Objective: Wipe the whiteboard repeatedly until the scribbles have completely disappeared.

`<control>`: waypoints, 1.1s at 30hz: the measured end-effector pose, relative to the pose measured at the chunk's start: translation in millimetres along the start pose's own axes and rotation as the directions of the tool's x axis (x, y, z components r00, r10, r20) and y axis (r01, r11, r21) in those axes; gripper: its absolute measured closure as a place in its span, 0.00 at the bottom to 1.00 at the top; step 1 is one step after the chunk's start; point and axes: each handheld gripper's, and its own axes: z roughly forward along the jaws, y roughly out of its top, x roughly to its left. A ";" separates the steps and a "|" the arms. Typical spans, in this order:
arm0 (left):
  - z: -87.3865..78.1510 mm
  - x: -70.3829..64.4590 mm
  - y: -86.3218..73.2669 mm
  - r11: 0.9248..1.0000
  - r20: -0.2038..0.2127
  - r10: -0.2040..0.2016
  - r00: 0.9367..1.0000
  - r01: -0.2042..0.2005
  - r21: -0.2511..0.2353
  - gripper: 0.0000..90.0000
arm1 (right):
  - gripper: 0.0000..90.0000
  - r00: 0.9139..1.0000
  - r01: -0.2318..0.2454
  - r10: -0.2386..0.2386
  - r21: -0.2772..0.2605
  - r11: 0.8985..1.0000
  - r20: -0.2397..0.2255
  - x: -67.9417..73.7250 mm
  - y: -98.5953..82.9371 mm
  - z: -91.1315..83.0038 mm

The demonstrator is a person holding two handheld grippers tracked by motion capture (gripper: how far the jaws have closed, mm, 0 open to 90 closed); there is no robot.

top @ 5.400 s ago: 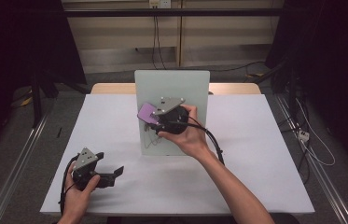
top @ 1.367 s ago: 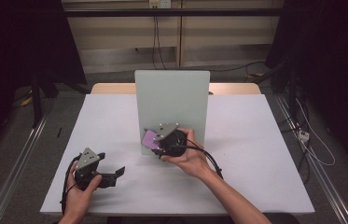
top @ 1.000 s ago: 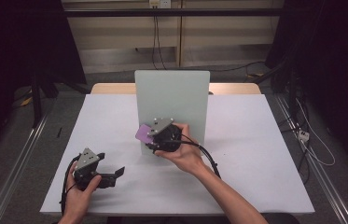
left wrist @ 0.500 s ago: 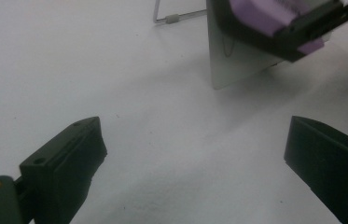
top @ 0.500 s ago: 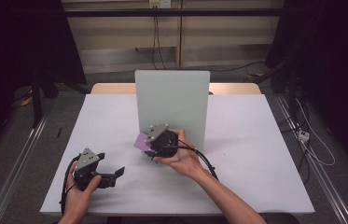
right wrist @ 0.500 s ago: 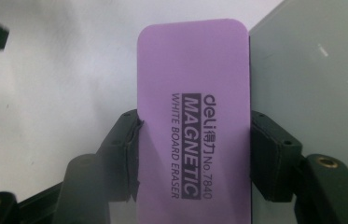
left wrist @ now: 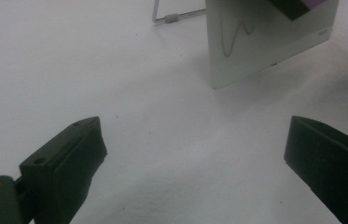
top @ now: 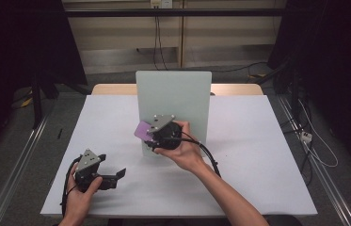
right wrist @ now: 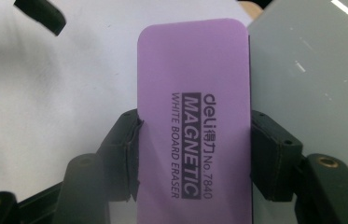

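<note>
while clamped between the jaws of the right tool [top: 150, 136], a purple eraser [right wrist: 192, 116] is held at frame centre against the whiteboard [top: 175, 94]; the left tool [top: 116, 175], wide open and empty, is rested lower left on the surface [top: 258, 150].

- Your high view sits above your side of the table [top: 258, 155], looking forward and down, pretty far back.
- Your left gripper view rides low over the tabletop, facing the whiteboard [left wrist: 274, 42].
- Your right gripper view is jammed right up against the purple eraser [right wrist: 195, 121].
- All three catch that whiteboard [top: 173, 99].
</note>
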 end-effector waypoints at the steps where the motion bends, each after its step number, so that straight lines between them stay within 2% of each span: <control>1: 0.0 0.0 0.0 1.000 -0.001 -0.001 1.000 0.001 -0.001 0.05 | 0.46 1.000 0.009 -0.009 0.008 1.000 -0.007 2.9 -1.3 3.6; 10: -0.9 1.0 -0.1 1.000 -0.004 0.000 1.000 0.000 -0.004 0.05 | 0.46 0.994 0.052 -0.043 0.084 0.995 -0.097 29.6 -16.4 36.0; 15: -1.3 1.2 -0.3 1.000 -0.004 -0.010 1.000 0.010 -0.007 0.05 | 0.46 0.991 0.071 -0.060 0.098 0.993 -0.119 33.6 -14.2 42.9; 20: -1.2 1.1 -0.5 1.000 -0.003 -0.011 1.000 0.011 -0.007 0.05 | 0.46 0.994 0.072 -0.064 0.087 0.994 -0.090 28.3 -6.3 36.6; 27: -0.6 1.2 -0.3 1.000 -0.003 -0.003 1.000 0.003 -0.009 0.05 | 0.46 0.997 0.056 -0.054 0.035 0.998 -0.059 12.5 8.4 22.4; 33: -0.9 1.4 -0.3 1.000 -0.005 -0.006 1.000 0.006 -0.004 0.05 | 0.46 0.997 0.061 -0.060 0.015 0.998 -0.050 15.2 11.7 26.0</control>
